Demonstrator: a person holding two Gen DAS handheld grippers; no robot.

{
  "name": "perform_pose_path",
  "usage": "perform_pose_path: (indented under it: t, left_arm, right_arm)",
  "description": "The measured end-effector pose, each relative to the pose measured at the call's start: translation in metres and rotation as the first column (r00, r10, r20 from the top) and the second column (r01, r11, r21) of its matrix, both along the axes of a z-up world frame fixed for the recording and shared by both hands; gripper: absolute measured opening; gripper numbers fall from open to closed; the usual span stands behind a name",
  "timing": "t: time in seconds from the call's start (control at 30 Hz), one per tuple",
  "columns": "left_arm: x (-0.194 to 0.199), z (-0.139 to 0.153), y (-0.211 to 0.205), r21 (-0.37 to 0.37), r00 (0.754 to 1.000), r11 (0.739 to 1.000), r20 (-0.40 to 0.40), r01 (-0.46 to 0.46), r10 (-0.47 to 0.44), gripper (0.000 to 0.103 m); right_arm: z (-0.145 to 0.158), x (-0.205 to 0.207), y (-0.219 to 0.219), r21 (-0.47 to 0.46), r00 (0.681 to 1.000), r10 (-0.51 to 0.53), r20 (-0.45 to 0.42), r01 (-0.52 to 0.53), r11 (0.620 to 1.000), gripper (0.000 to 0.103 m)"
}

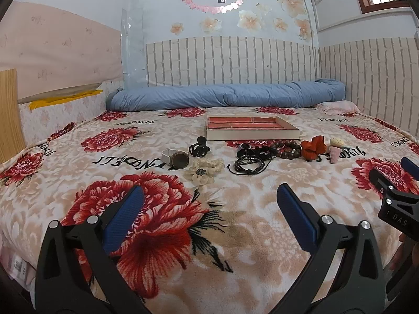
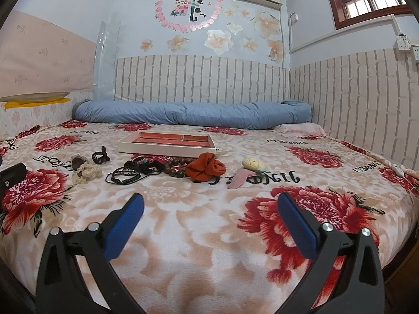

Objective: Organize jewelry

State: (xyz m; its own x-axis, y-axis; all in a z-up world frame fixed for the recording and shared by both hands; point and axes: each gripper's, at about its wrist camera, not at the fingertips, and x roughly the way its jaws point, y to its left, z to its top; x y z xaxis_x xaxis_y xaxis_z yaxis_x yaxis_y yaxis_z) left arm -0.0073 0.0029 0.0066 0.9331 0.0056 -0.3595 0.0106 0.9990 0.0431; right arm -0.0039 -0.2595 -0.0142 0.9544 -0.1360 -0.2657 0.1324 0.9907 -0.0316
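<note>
Both grippers are just hanging over the bed, jaws spread wide with nothing between them. The left gripper has a big red flower of the blanket under its left finger, and the right gripper sits over a plain beige patch.

Going left to right, everything lies ahead of the jaws in a loose row. In the left wrist view, the watch is ahead and a bit left of center between the jaws. Just right of it sits a black claw clip, with a cream scrunchie nearer to the jaws. Then a bunch of black cord bracelets, almost straight ahead of the right finger. A brown bead bracelet comes next, touching the cords. After that there's an orange scrunchie right beside the beads, and out past the right finger a pink clip with a cream top.

The jewelry tray, cream-walled with red lined compartments, sits beyond the row, further from the jaws, and its compartments look empty.

From the right wrist view the same row falls mostly ahead of the left finger, with the orange scrunchie roughly centered between the jaws and the tray behind it.
</note>
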Motion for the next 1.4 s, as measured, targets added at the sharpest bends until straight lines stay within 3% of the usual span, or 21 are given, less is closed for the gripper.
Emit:
perform_pose_path:
  t: [1.4]
  left_arm:
    - [-0.0046,0.0038,-0.0007,0.010,1.000,1.000,0.010,-0.002,0.001,0.098]
  right_arm:
    - [0.0025,-0.0045,-0.0065,0.000,1.000,-0.004,0.006,0.004,1.000,0.099]
